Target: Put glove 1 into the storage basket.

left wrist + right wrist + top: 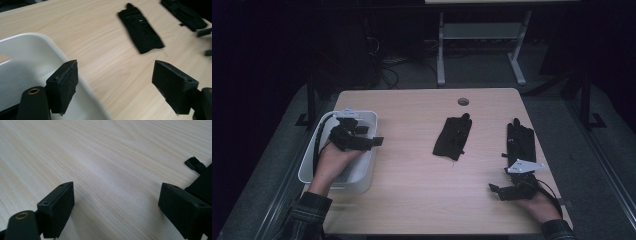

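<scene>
Over the white bin (362, 172) at the counter's (412, 185) left, the left tool (113, 82) is held wide open, empty; right tool (116, 207) likewise, beside the right black glove (519, 140), likely awaiting pickup.

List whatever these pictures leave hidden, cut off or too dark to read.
- Bin floor: in the high view the left gripper and hand cover much of it.
- Right black item: in the right gripper view the frame edge cuts it to a corner.
- Both black items, including the middle one: too dark in the high view to tell what they are.
- Room beyond the table: nearly black.
</scene>
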`<state>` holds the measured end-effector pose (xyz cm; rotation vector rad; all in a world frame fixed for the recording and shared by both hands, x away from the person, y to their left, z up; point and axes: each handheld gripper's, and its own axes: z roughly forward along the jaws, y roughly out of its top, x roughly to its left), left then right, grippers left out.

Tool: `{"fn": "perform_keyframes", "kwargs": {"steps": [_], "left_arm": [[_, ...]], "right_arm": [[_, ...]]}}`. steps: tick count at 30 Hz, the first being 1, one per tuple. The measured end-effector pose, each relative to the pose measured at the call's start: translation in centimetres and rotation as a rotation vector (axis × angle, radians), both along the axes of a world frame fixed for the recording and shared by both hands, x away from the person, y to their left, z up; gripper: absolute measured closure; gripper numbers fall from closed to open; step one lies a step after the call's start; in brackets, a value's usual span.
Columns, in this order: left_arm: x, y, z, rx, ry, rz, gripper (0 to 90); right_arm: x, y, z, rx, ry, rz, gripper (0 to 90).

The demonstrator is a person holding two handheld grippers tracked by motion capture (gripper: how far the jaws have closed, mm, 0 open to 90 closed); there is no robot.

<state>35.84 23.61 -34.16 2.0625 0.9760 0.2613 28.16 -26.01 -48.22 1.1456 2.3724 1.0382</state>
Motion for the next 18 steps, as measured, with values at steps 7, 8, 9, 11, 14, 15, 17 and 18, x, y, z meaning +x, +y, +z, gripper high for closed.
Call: {"fn": "perform_keyframes", "kwargs": {"steps": [7, 8, 9, 11, 14, 15, 17, 18], "left_arm": [[-1.2, -4.2, -0.9, -0.015, -0.004, -0.094, 18.7], [-1.3, -4.6, -1.1, -0.017, -0.003, -0.104, 18.7], [-1.6, -5.3, -1.4, -0.023, -0.004, -0.118, 18.6], [-2.0, -6.5, -1.9, -0.024, -0.012, -0.145, 18.6], [-2.6, -8.0, -2.7, -0.012, -0.006, -0.179, 18.6], [-2.8, -8.5, -3.1, -0.010, -0.001, -0.189, 18.6], [-3.1, -9.2, -3.9, 0.005, 0.004, -0.218, 18.6], [-3.3, -9.6, -4.4, 0.016, 0.006, -0.230, 18.5]], "right_arm": [[0.0, 0.0, 0.0, -0.001, 0.000, -0.003, 13.0], [0.0, 0.0, 0.0, -0.001, -0.001, -0.003, 13.0], [0.0, 0.0, 0.0, -0.001, -0.001, -0.002, 13.0], [0.0, 0.0, 0.0, -0.001, -0.001, -0.002, 13.0], [0.0, 0.0, 0.0, -0.001, -0.001, -0.002, 13.1], [0.0, 0.0, 0.0, -0.001, 0.000, -0.002, 13.1], [0.0, 0.0, 0.0, -0.001, -0.001, -0.002, 13.2], [0.0, 0.0, 0.0, 0.000, 0.000, -0.001, 13.3]]}}
